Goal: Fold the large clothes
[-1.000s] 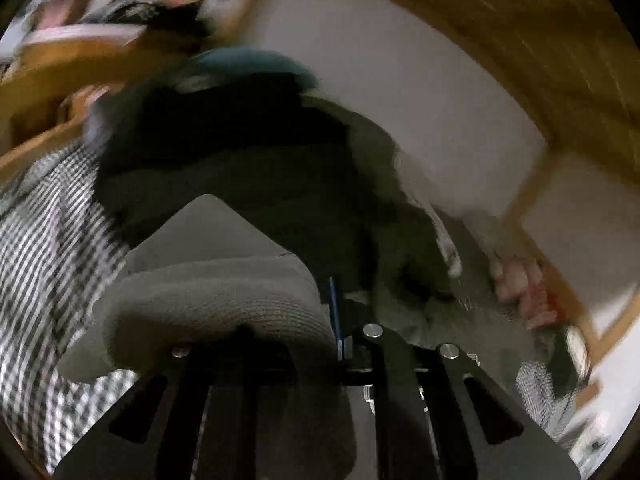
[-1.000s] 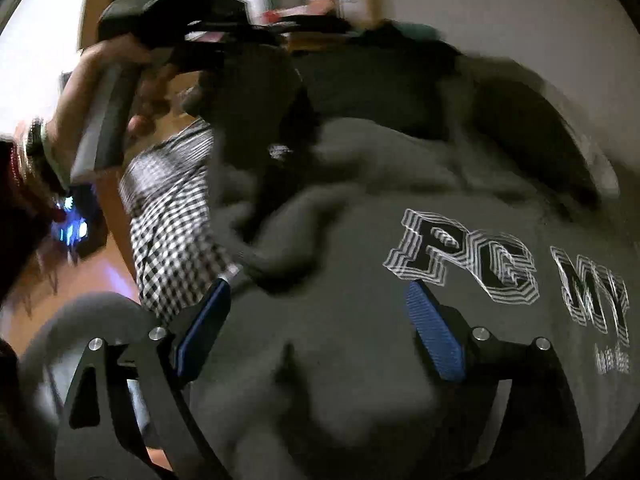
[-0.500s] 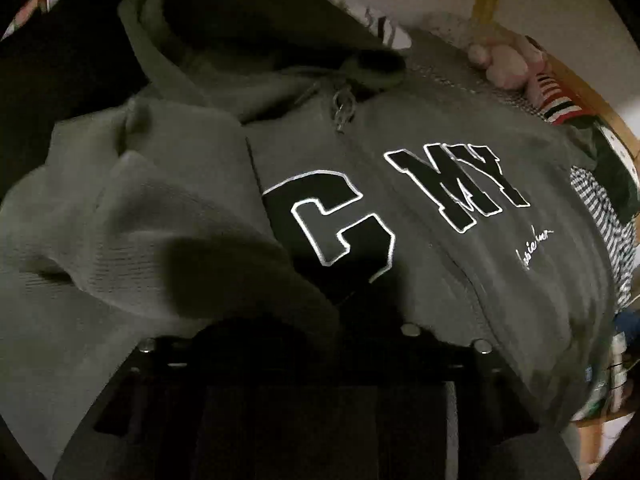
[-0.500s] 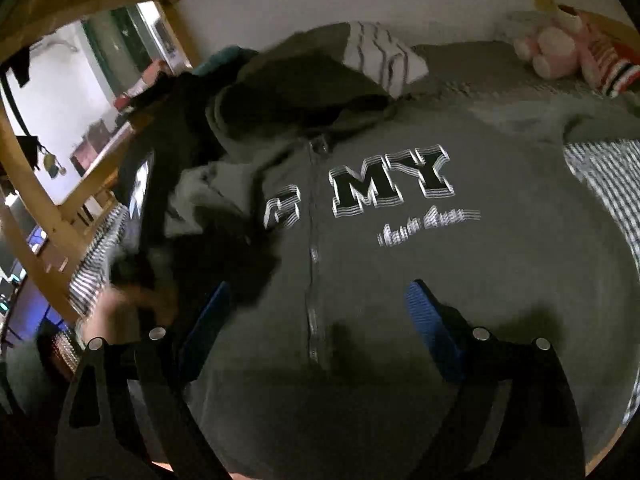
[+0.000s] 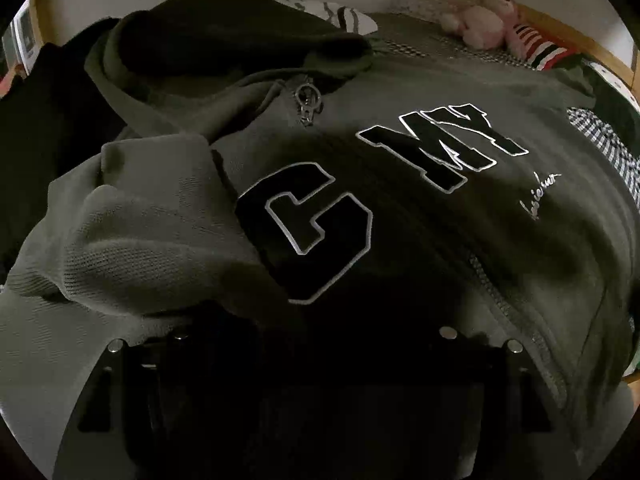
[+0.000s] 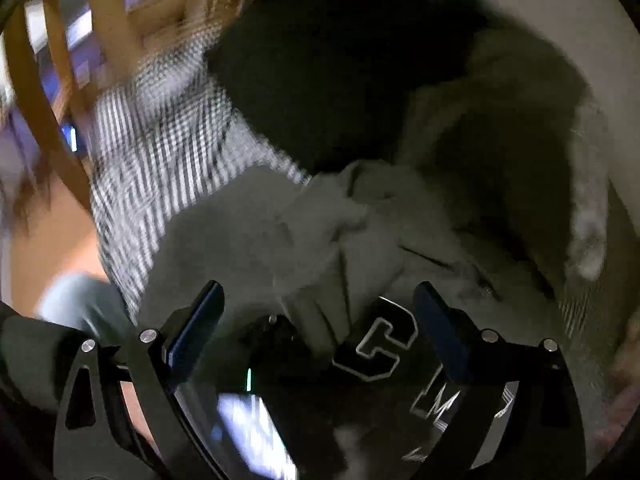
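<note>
Olive-grey zip-up hoodie w/ black block letters (image 5: pixel 400 208) lies front-up on the bed w/ black-and-white checked sheet (image 6: pixel 160 160), sleeve (image 5: pixel 152 220) folded across chest, hood (image 5: pixel 224 36) at far end. Pink plush toy (image 5: pixel 480 24) by wooden bed rail, well apart. Left tool (image 5: pixel 312 320): jaws opening, tips lost in shadow on the fabric, grip unclear. Right tool (image 6: pixel 320 320): jaws opening wide, nothing pinched, above the letters. Metal zip pull (image 5: pixel 307 104) under the hood.

Left wrist view: left tool (image 5: pixel 312 344) fingertips lost in shadow at bottom centre, folded sleeve (image 5: pixel 160 232) covers lettering left of the "C". Right wrist view: motion-blurred; checked bedding (image 6: pixel 160 152) and wooden frame (image 6: pixel 60 120) smeared upper left, hoodie (image 6: pixel 320 232) print cut off bottom.
</note>
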The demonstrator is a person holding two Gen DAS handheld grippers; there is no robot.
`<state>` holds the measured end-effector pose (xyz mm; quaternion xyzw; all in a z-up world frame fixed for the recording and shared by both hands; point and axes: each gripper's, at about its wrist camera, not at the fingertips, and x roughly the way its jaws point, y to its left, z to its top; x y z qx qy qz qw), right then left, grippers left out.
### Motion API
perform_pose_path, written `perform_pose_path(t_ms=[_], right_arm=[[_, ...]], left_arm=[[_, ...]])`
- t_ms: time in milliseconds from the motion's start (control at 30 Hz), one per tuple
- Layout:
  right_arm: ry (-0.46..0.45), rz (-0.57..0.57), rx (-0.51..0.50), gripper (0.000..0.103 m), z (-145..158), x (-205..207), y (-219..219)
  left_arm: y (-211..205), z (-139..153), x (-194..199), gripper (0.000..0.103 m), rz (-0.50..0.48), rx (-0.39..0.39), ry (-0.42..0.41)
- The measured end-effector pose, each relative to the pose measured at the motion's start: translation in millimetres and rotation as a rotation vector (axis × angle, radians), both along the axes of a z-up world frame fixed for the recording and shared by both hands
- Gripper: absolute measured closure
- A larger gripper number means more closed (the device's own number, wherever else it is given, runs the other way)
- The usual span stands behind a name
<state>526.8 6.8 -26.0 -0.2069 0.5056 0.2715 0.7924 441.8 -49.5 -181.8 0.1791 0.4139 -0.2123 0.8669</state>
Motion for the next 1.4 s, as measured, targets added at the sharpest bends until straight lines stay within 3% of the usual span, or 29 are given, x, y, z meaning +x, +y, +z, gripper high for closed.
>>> perform_pose_path(t_ms=[67, 133, 167, 233, 300, 433, 533, 633, 733, 800, 900, 1000, 1067, 1133, 1233, 1300, 1333, 1400], right_arm=[[0.071, 0.029, -0.147, 0.013, -31, 25, 32], [0.143, 0.02, -0.216, 0.05, -56, 42, 46], [0.206, 0.009, -0.212, 0.054, -69, 52, 51], [0.259, -0.014, -0.162, 0.081, -74, 61, 50], [0.258, -0.054, -0.098, 0.085, -63, 68, 36], [0.214, -0.203, 0.195, 0.087, -22, 73, -32], [0.186, -0.3, 0.56, 0.087, -4, 49, -118], [0.141, -0.398, 0.794, 0.087, -14, 20, -190], [0.081, -0.537, 0.994, 0.087, -46, -24, -268], [0.079, -0.636, 1.01, 0.087, -71, -42, -298], [0.087, -0.733, 1.029, 0.087, -97, -62, -318], [0.064, -0.742, 1.094, 0.087, -94, -70, -325], [0.031, -0.732, 1.147, 0.087, -82, -77, -329], [0.001, -0.73, 1.187, 0.087, -71, -80, -336], [-0.014, -0.735, 1.19, 0.087, -60, -86, -352], [-0.009, -0.743, 1.166, 0.087, -61, -90, -360], [-0.004, -0.746, 1.158, 0.087, -64, -92, -361], [0.01, -0.753, 1.146, 0.087, -72, -93, -366]], left_arm=[[1, 0, -1, 0.037, -0.001, 0.003, -0.002], [1, 1, -2, 0.037, -0.002, 0.012, -0.007], [0, 0, -3, 0.037, -0.001, 0.017, -0.008], [6, 1, -5, 0.037, 0.002, -0.004, 0.001], [2, 2, -6, 0.037, -0.022, 0.033, -0.012], [7, 14, -12, 0.037, -0.024, 0.048, -0.037], [33, 43, -24, 0.037, 0.027, -0.084, -0.035], [71, 66, -31, 0.037, 0.132, -0.228, 0.015], [102, 65, -39, 0.036, 0.175, -0.332, 0.145], [115, 57, -50, 0.036, 0.189, -0.372, 0.22], [112, 53, -79, 0.036, 0.086, -0.518, 0.338], [90, 46, -93, 0.029, 0.047, -0.542, 0.383], [80, 35, -86, 0.029, 0.077, -0.555, 0.422], [85, 28, -74, 0.029, 0.161, -0.641, 0.451], [126, 42, -67, 0.029, 0.309, -0.793, 0.365], [155, 62, -64, 0.029, 0.356, -0.884, 0.292], [165, 75, -64, 0.029, 0.357, -0.9, 0.245], [181, 109, -61, 0.027, 0.363, -0.817, 0.081]])
